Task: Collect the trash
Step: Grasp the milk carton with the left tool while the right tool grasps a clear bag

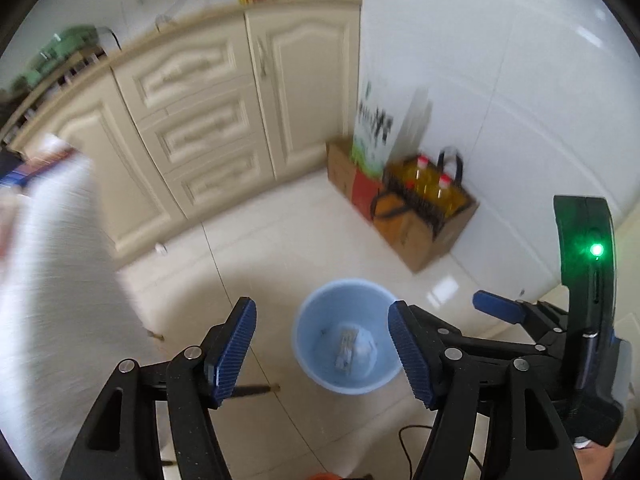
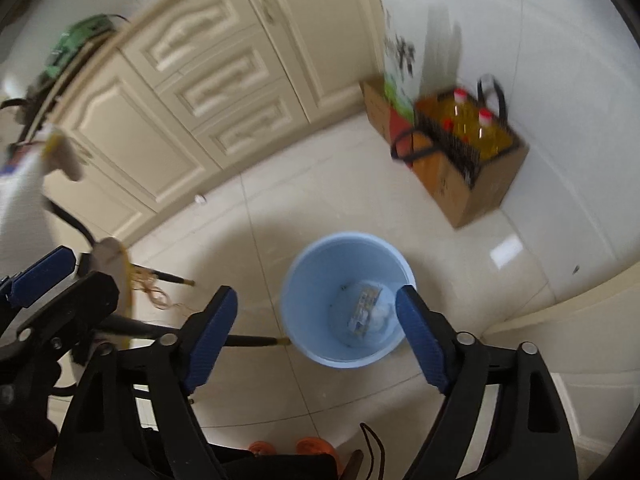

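Two grippers, left gripper (image 1: 324, 350) & right gripper (image 2: 318, 334), fingers released, empty; round smooth blue plastic bin (image 2: 347, 300) w/ crumpled trash (image 2: 370, 310) sat below, between fingers.

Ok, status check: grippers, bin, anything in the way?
Left gripper open, empty. Right gripper open, empty. Blue bin upright on floor, wrapper and crumpled paper inside. Small white scrap by cabinet base; nothing blocking bin.

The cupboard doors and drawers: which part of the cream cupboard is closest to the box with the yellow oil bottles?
The tall door at the cupboard's right end, by the white wall. The brown box sits just beyond it; the drawers are further left.
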`<state>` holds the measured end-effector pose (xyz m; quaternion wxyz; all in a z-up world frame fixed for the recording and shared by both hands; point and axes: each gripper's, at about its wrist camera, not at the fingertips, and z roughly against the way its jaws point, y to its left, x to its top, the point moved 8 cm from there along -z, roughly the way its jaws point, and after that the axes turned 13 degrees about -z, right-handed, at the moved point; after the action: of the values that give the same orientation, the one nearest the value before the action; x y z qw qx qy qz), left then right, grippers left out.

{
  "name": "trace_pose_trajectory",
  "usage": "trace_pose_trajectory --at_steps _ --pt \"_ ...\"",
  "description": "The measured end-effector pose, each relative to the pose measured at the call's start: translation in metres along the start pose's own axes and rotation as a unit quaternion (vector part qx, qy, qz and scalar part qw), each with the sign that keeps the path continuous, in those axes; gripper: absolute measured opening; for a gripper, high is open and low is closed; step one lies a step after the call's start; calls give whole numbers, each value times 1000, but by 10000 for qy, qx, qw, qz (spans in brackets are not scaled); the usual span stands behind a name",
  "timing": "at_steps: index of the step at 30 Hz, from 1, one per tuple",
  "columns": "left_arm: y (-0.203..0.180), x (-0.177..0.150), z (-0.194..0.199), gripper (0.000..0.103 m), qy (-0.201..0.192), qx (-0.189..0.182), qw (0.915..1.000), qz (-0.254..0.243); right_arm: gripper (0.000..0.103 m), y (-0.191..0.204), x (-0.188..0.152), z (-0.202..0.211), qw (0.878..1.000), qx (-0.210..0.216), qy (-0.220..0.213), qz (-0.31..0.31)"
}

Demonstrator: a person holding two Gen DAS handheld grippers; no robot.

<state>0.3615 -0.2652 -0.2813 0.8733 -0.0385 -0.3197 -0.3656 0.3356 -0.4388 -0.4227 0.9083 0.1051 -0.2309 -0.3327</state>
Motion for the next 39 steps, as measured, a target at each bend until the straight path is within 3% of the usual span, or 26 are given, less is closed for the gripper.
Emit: trace_pose_trajectory --at_steps 4,10,12,15,19,23,29,34,39 --pt "23 -12 77 71 -697 632 9956 42 89 37 -1 60 9985 145 -455 277" --pt "69 -45 170 74 -1365 1133 9834 390 93 122 -11 152 9871 518 -1176 959" --pt "91 -62 203 82 -1545 1277 9778 614 99 151 -18 175 9813 645 -1367 1192" --pt "121 -98 241 91 -1672 1601 9692 839 103 189 -29 196 9733 856 -1523 1487" --pt "154 -140 274 93 -1684 1925 9603 1110 103 248 -55 200 9642 1101 -1452 1927" --pt "189 -181 280 95 -1423 2303 9522 1418 103 287 -72 185 9585 1217 -1307 2221" --pt "238 -232 247 95 -785 2491 9462 1911 103 323 -88 149 9573 1136 -1035 2450" --pt "267 -265 202 95 -256 2391 9445 2239 103 337 -89 115 9588 999 -812 2533" --pt "282 -255 161 95 -11 2028 9499 2379 103 350 -81 83 9607 842 -658 2561"
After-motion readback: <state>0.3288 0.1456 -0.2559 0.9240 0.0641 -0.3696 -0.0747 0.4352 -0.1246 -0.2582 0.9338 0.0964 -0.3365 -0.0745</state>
